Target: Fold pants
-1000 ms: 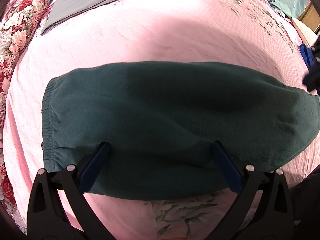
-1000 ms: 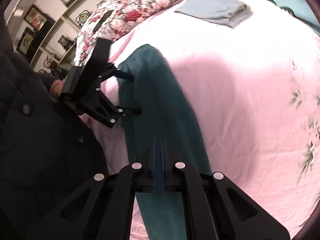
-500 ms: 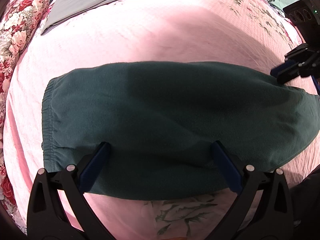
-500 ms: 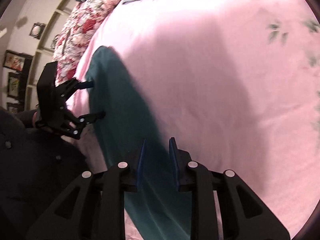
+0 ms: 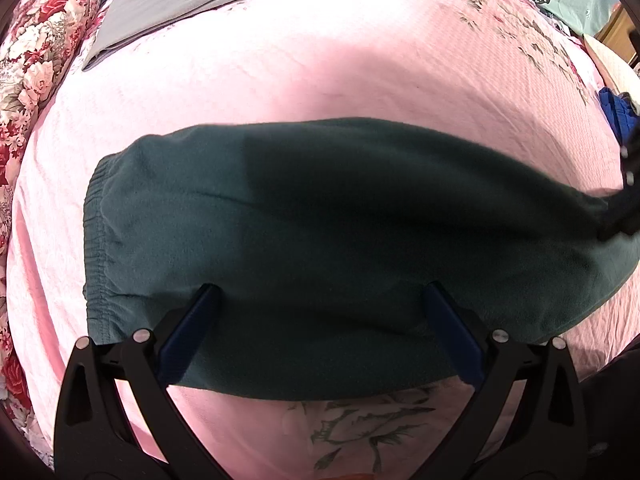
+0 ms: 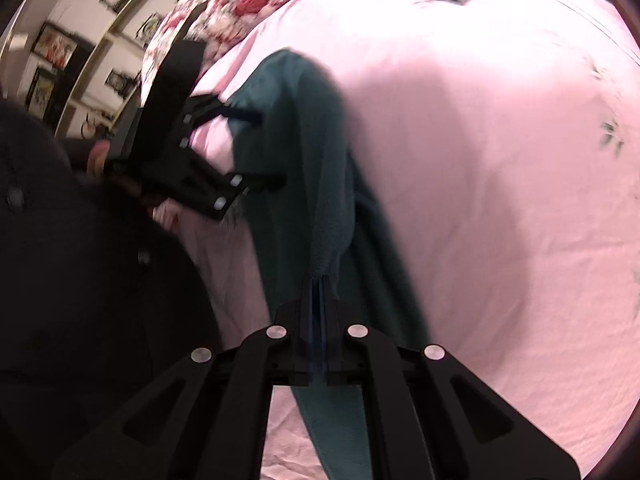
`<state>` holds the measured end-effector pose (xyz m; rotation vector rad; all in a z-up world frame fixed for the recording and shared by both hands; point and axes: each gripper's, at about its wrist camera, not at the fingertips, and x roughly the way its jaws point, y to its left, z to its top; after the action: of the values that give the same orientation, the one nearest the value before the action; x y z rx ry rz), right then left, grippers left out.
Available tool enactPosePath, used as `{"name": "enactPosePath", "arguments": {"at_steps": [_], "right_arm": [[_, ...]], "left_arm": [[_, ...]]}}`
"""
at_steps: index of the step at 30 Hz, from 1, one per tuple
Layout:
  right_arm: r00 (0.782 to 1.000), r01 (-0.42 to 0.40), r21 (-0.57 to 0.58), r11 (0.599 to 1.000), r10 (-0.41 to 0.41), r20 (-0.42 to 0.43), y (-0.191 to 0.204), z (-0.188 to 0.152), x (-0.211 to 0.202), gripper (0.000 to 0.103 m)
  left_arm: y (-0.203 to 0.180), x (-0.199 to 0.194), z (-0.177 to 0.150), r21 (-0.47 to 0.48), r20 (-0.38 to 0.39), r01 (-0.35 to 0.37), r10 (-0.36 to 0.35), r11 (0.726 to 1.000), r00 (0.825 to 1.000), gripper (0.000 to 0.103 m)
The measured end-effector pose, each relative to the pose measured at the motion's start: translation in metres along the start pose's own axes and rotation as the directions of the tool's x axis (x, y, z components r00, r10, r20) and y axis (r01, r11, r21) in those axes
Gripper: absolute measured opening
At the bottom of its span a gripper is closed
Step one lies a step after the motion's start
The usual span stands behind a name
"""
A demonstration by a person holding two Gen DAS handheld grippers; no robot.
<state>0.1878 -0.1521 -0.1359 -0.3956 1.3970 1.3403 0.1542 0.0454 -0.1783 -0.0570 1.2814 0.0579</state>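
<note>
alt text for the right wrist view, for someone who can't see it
The right gripper is shut on a raised fold of the dark green pants, which lie stretched across a pink bedspread. At left, the left gripper hangs open over the pants' near edge, beside the person's dark sleeve.

1. A bed (image 5: 360, 80) under a pink floral-printed sheet fills both views.
2. A red-and-white floral quilt (image 5: 36, 64) lies along the bed's left edge.
3. Folded grey clothing (image 5: 188, 4) rests near the far-left corner.
4. A pale wall (image 6: 100, 12) bears shelves with framed pictures (image 6: 54, 46).
</note>
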Motion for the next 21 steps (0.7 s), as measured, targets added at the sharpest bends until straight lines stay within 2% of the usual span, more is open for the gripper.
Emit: {"name": "enactPosePath", "arguments": {"at_steps": [5,8,10,11,12,16,20,21], "right_arm": [[0.999,-0.033,0.119,0.992,0.030,0.025,-0.018,-0.004,0.014,0.003],[0.992,-0.117,0.238,0.964,0.103,0.070,-0.038,-0.001,0.018,0.006],[0.978,-0.201,0.321,0.925,0.168,0.128,-0.054,0.001,0.019,0.017],[0.969,-0.234,0.369,0.899,0.185,0.162,-0.063,0.002,0.019,0.032],[0.966,-0.245,0.387,0.889,0.187,0.180,-0.067,0.003,0.019,0.040],[0.941,-0.333,0.419,0.844,0.270,0.205,-0.076,0.012,0.030,0.047],[0.877,-0.479,0.414,0.774,0.438,0.197,-0.071,0.021,0.043,0.052],[0.871,-0.489,0.408,0.771,0.451,0.193,-0.073,0.022,0.041,0.053]], "left_arm": [[0.000,0.000,0.000,0.000,0.001,0.000,0.000,1.000,1.000,0.101],[0.000,0.000,0.000,-0.001,0.002,-0.001,0.001,1.000,1.000,0.101],[0.000,0.000,0.000,-0.001,0.001,-0.001,0.001,1.000,1.000,0.101],[-0.001,0.000,0.000,-0.002,0.002,-0.001,0.001,1.000,1.000,0.101],[0.000,0.000,0.000,-0.001,0.003,-0.001,0.001,1.000,1.000,0.101],[-0.001,0.000,0.000,-0.002,0.003,-0.001,0.001,1.000,1.000,0.101],[-0.001,0.000,-0.001,-0.002,0.005,-0.002,0.002,1.000,1.000,0.101],[-0.001,0.000,0.000,-0.003,0.006,-0.003,0.003,1.000,1.000,0.101]]}}
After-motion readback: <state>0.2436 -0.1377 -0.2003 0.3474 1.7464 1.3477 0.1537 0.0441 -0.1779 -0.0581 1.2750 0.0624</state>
